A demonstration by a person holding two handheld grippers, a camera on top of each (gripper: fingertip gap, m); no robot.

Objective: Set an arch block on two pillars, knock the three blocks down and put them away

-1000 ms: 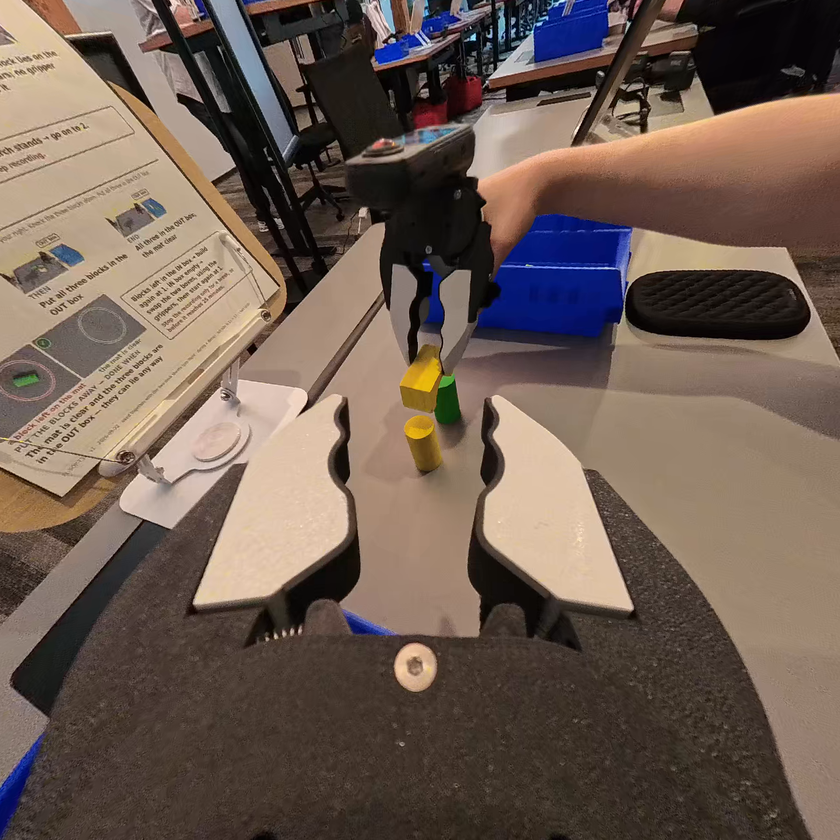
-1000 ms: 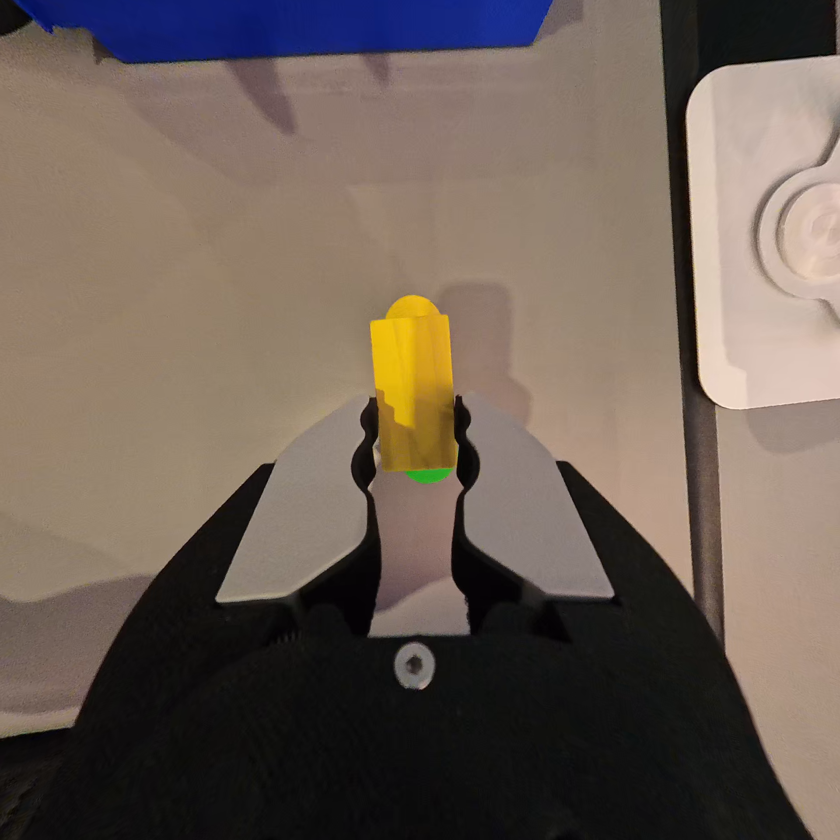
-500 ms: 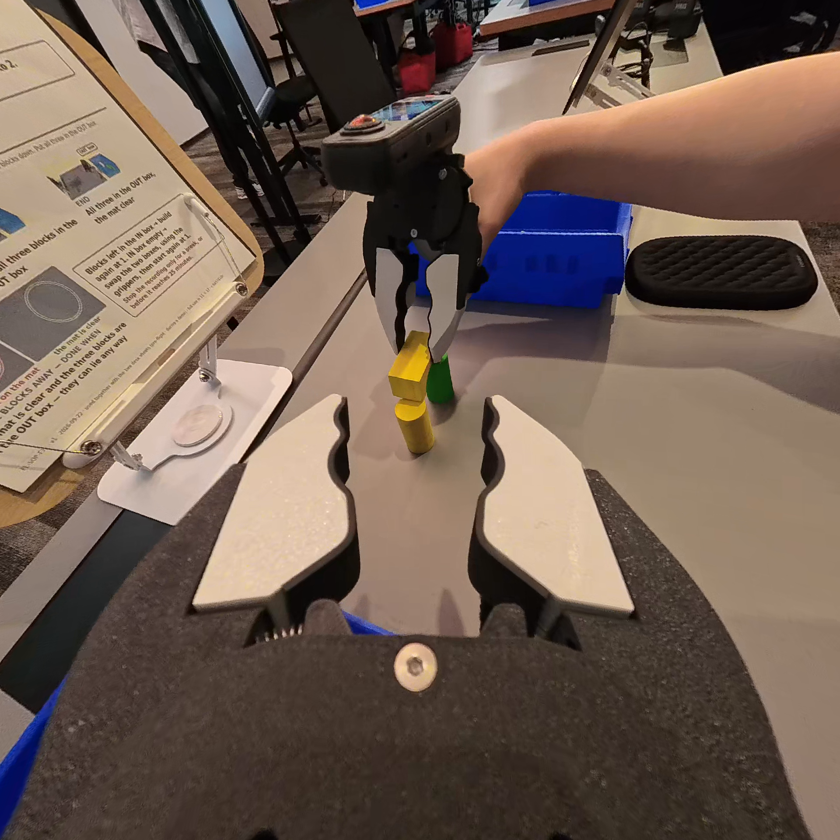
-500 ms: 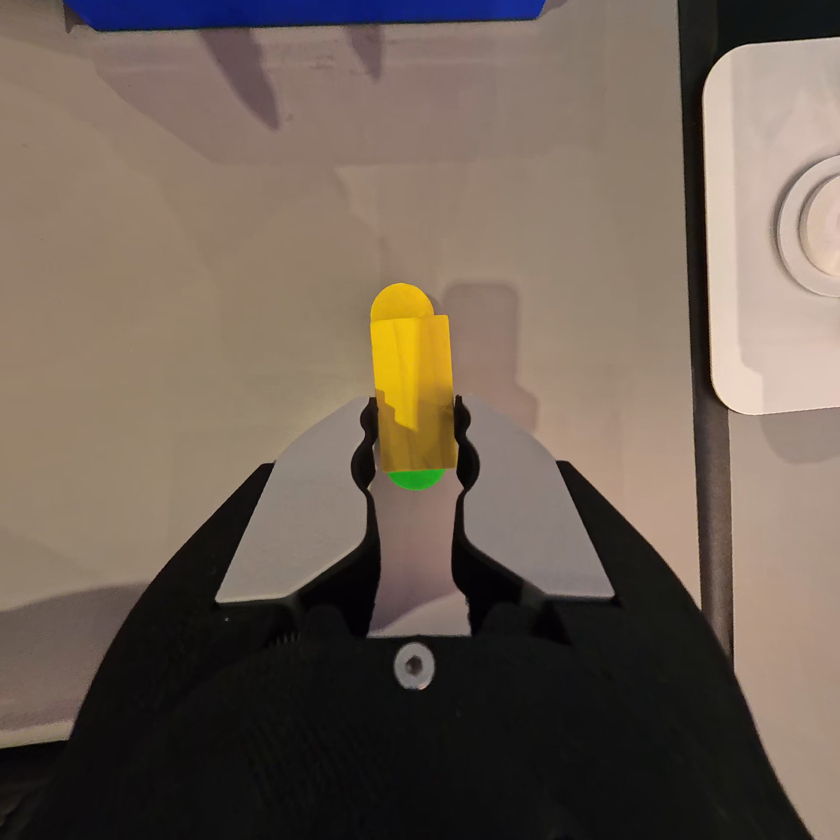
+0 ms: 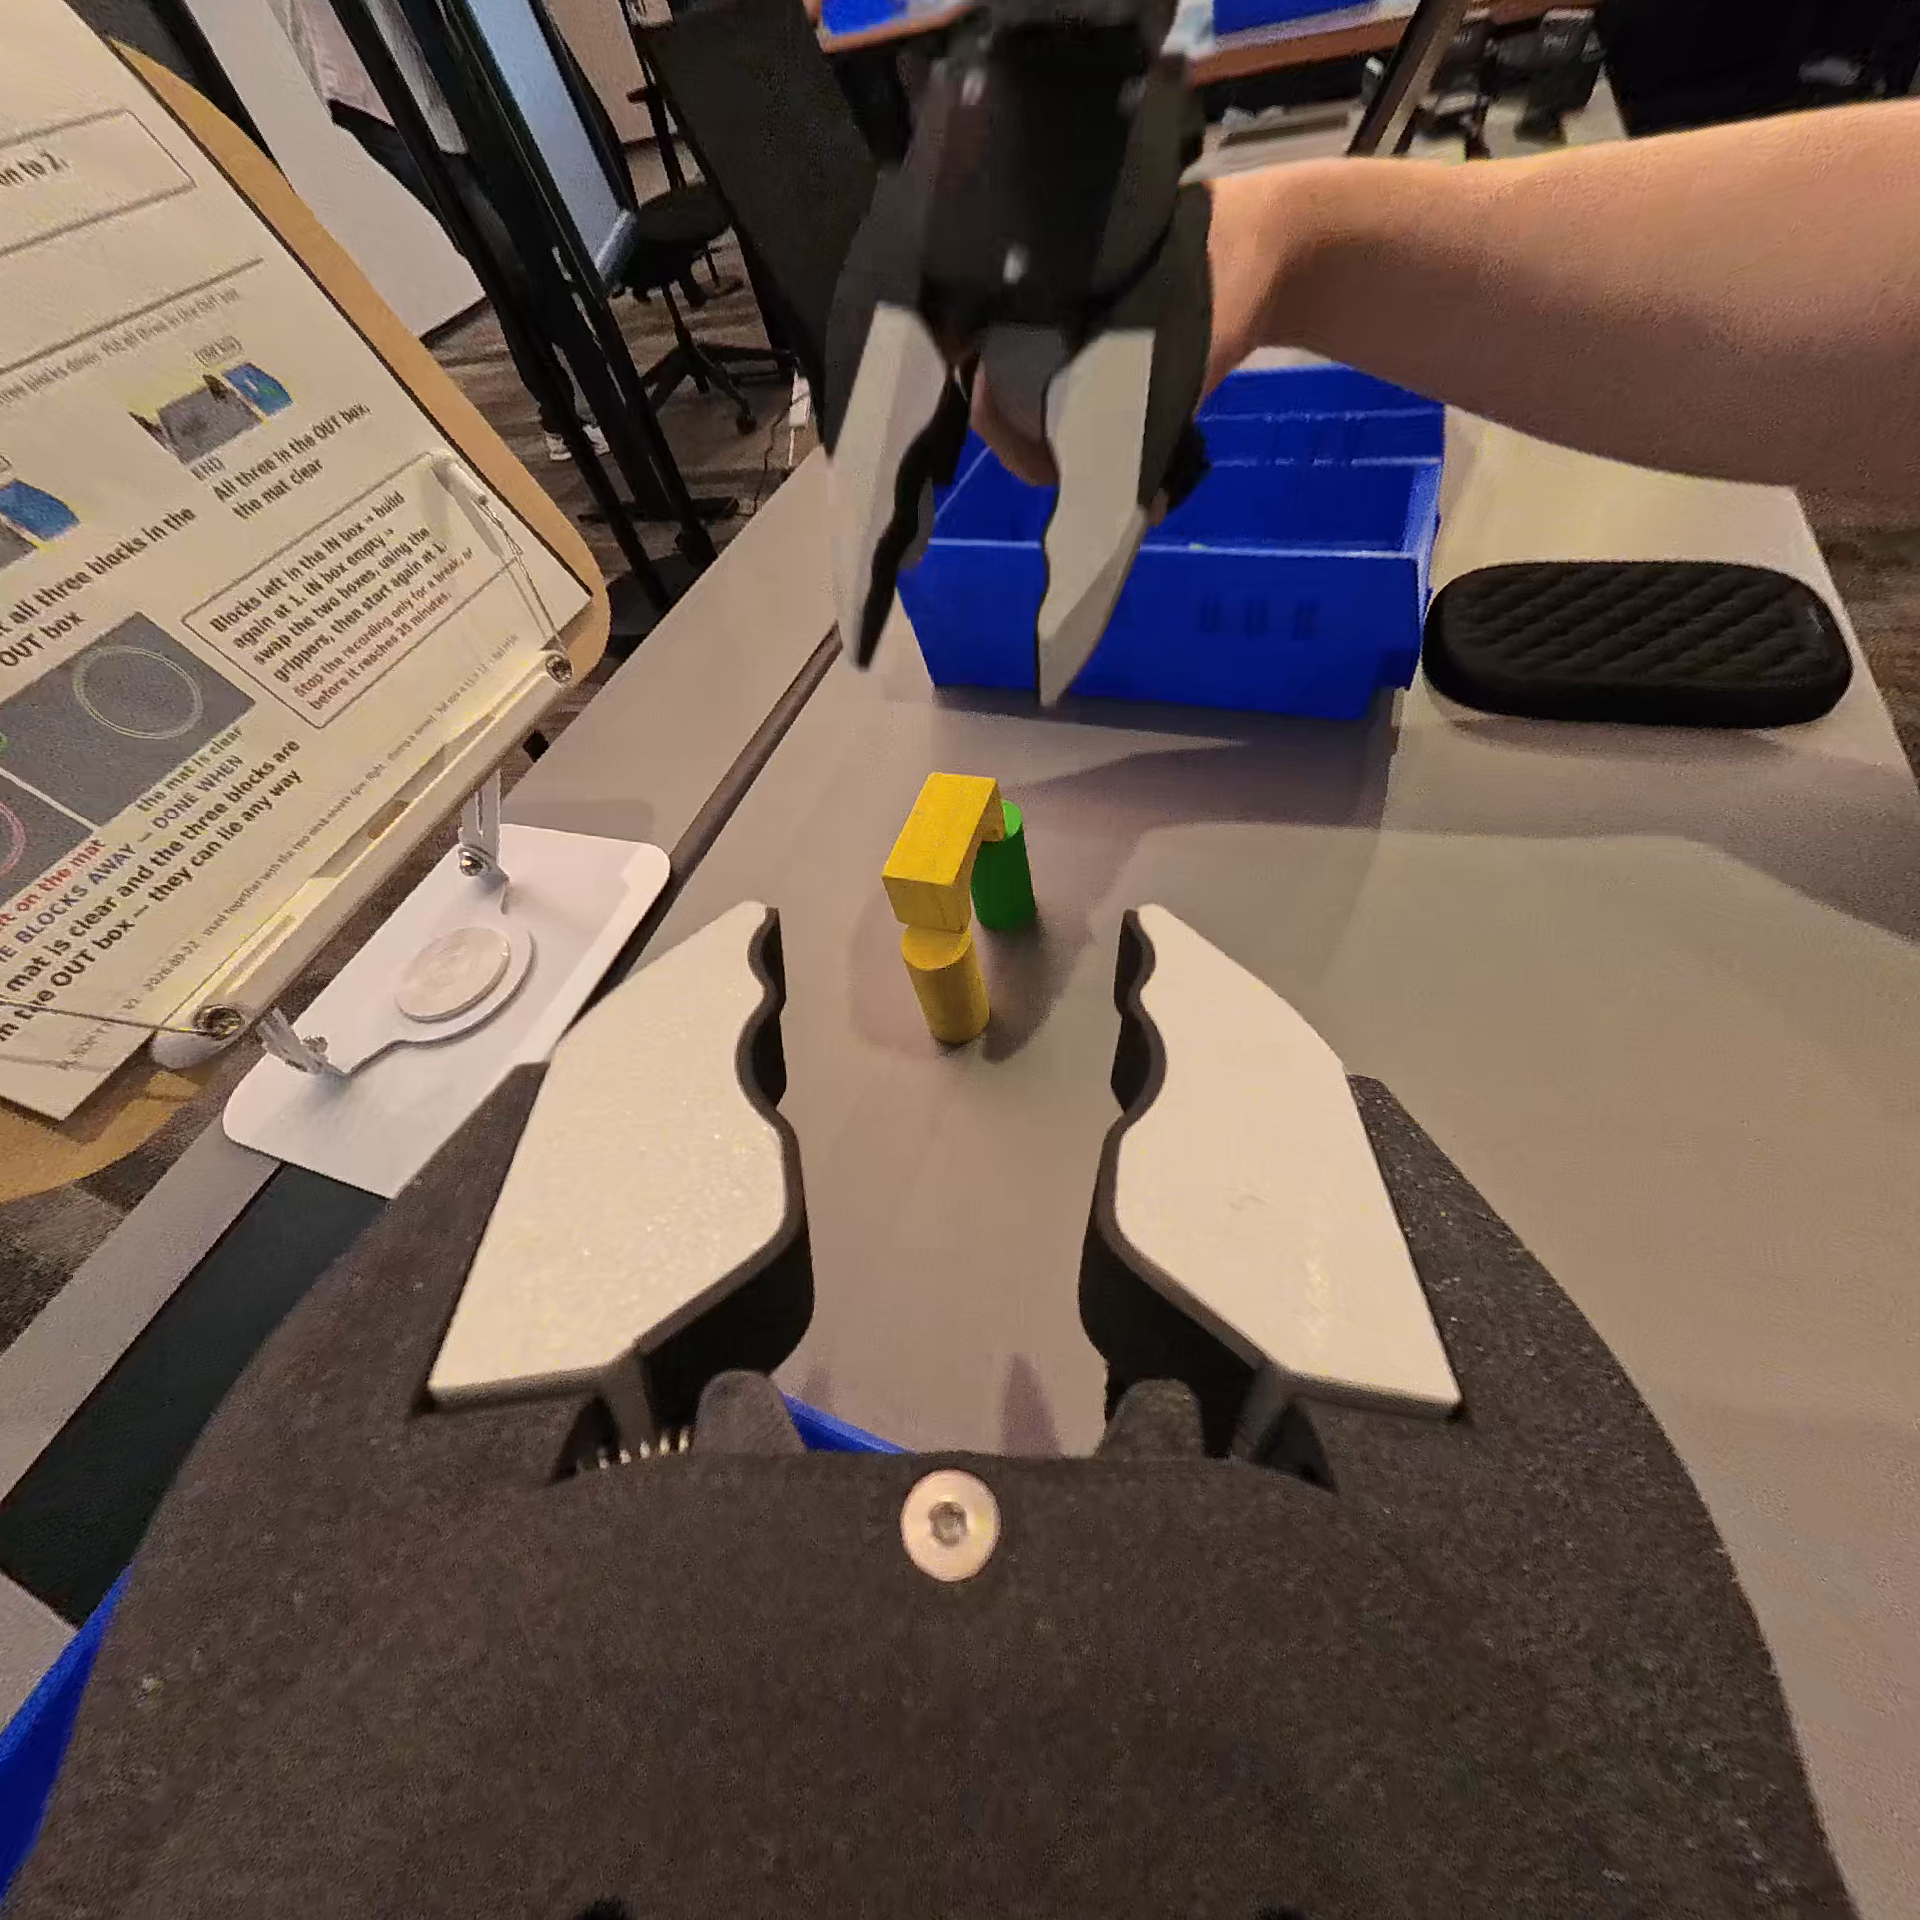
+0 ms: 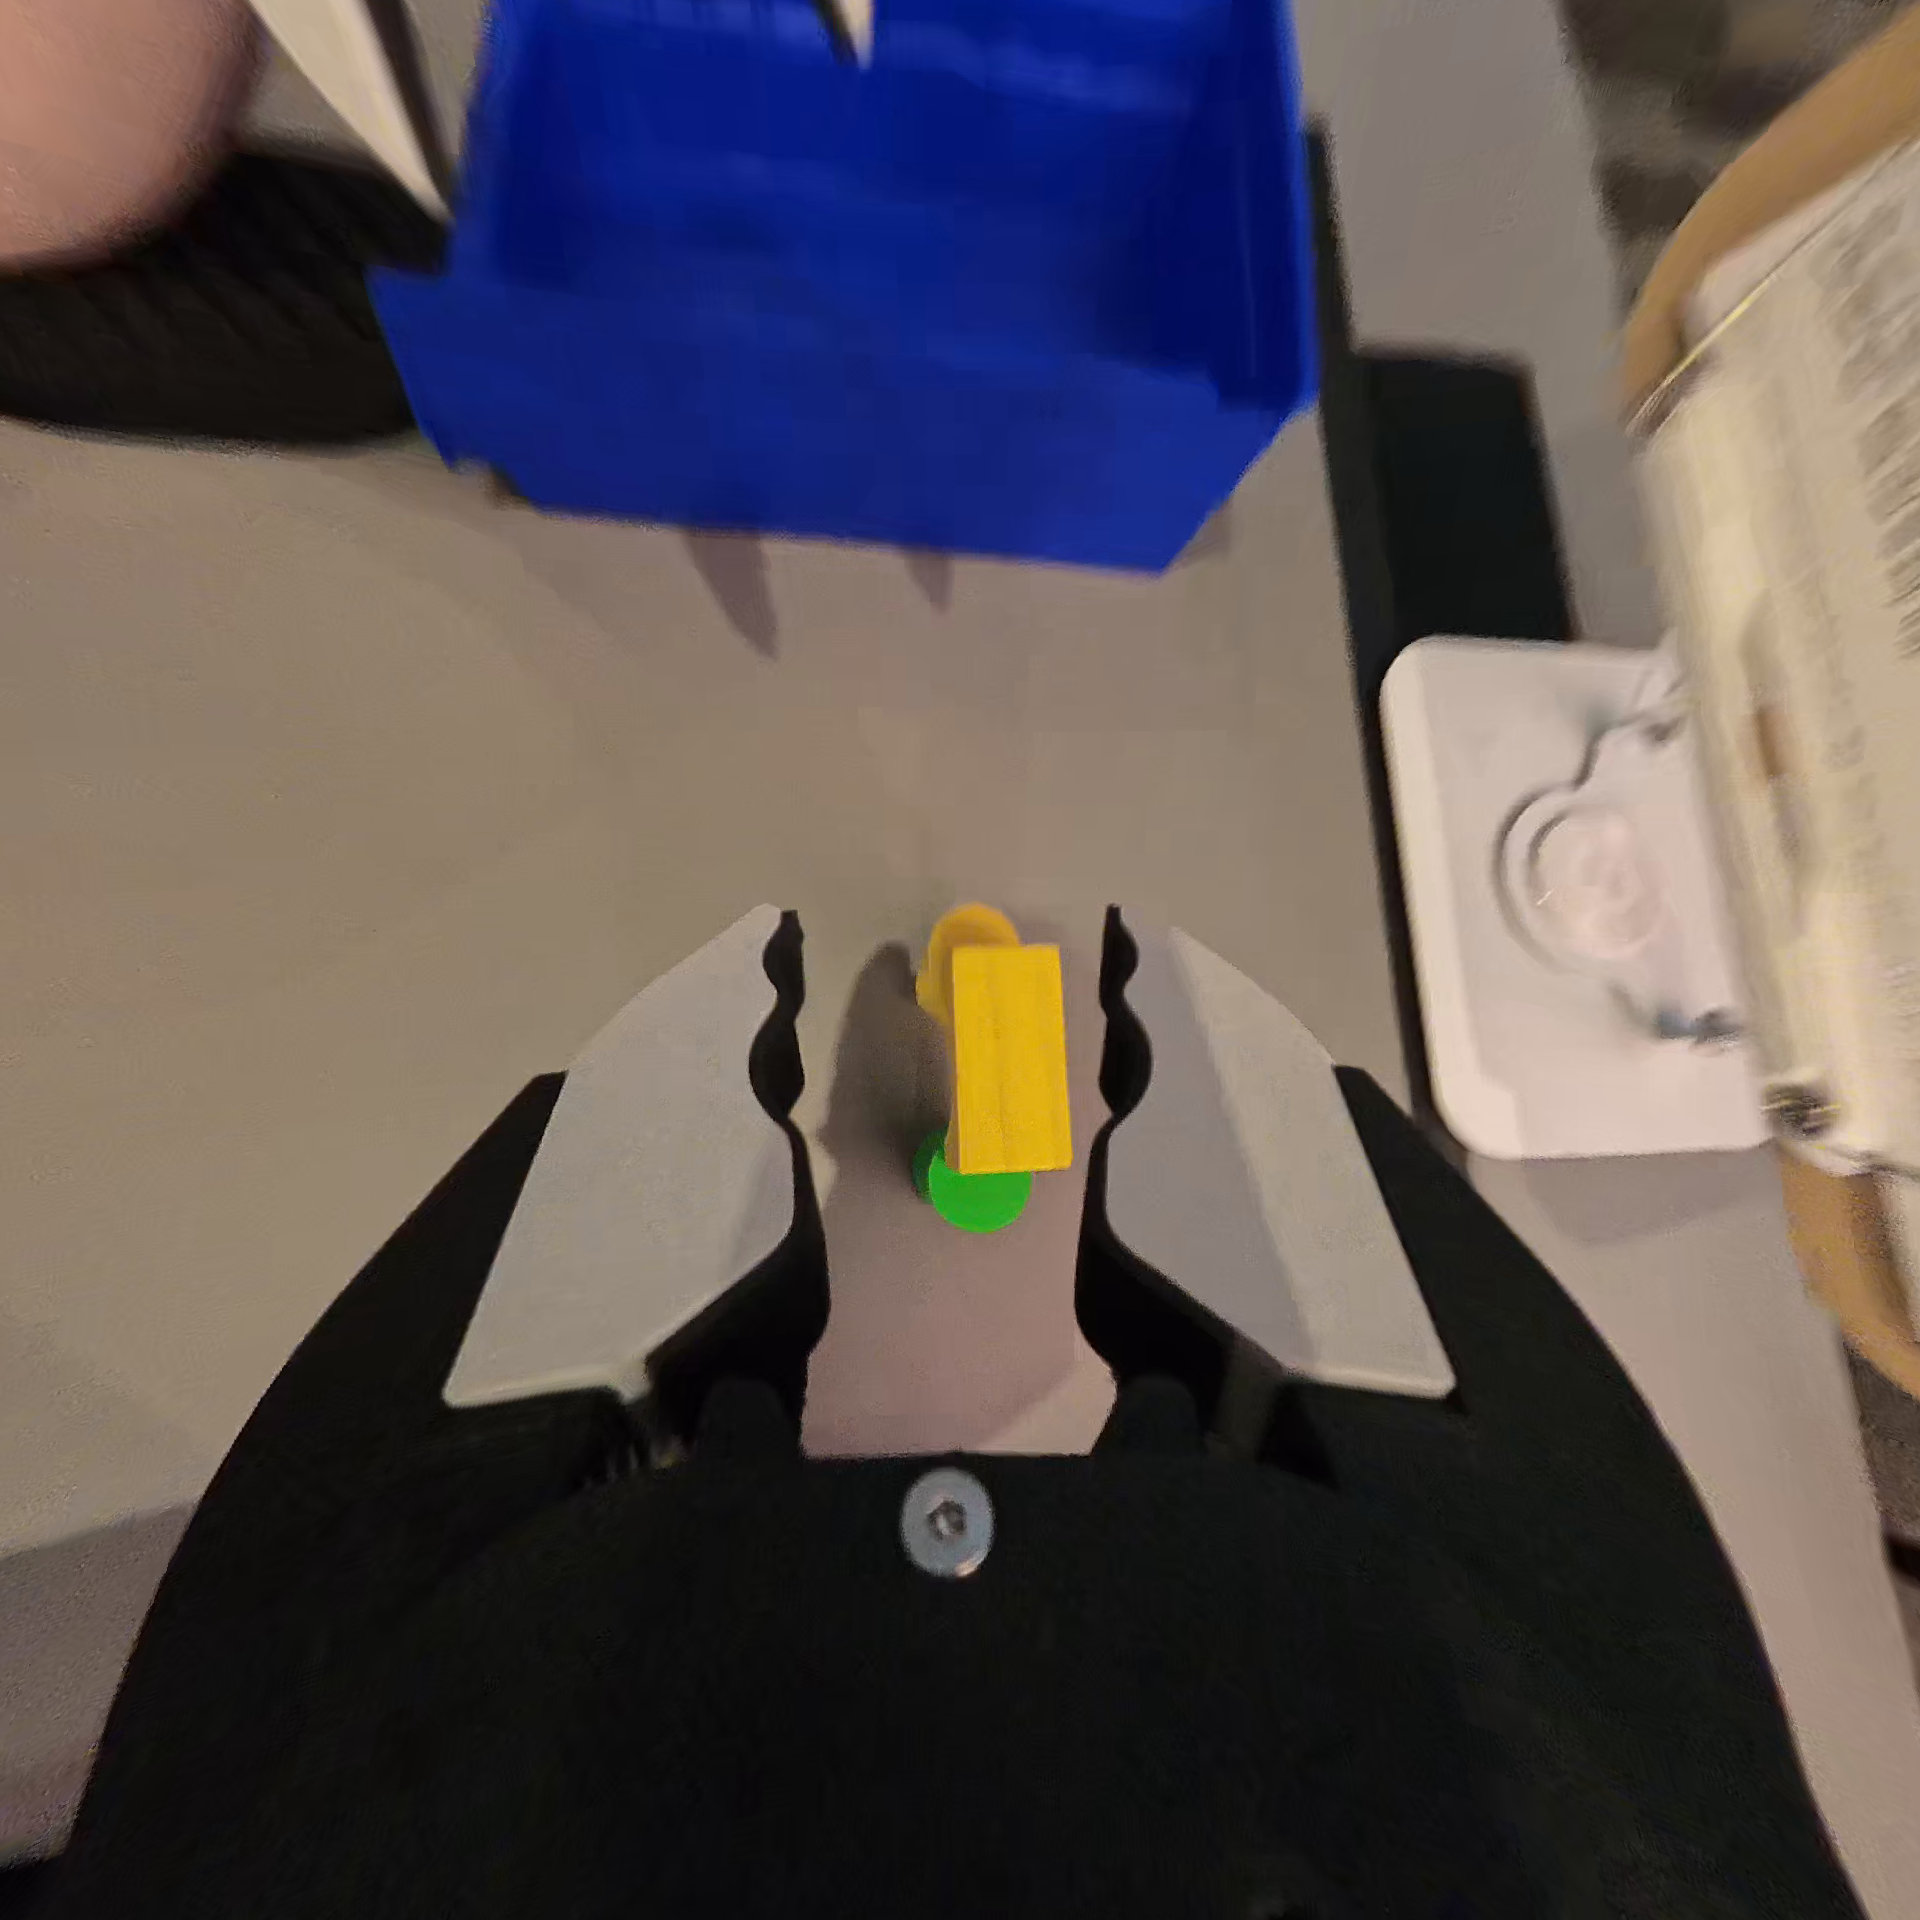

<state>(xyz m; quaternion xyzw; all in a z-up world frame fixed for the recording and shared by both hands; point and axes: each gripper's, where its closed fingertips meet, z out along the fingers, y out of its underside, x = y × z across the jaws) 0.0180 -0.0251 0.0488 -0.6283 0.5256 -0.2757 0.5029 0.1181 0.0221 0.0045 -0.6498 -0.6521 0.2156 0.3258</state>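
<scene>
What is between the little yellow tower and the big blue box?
In the left wrist view, the green pillar stands just behind the yellow pillar; beyond it, only bare grey table reaches the blue box.

Even indoor light, soft shadows, motion-blurred edges

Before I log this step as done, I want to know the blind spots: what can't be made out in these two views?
- Inside of the blue bin: left wrist view, its front wall and the right gripper hide it; right wrist view, blurred.
- Yellow pillar: right wrist view, mostly under the arch block.
- Instruction board: right wrist view, blurred, cut by the edge.
</scene>
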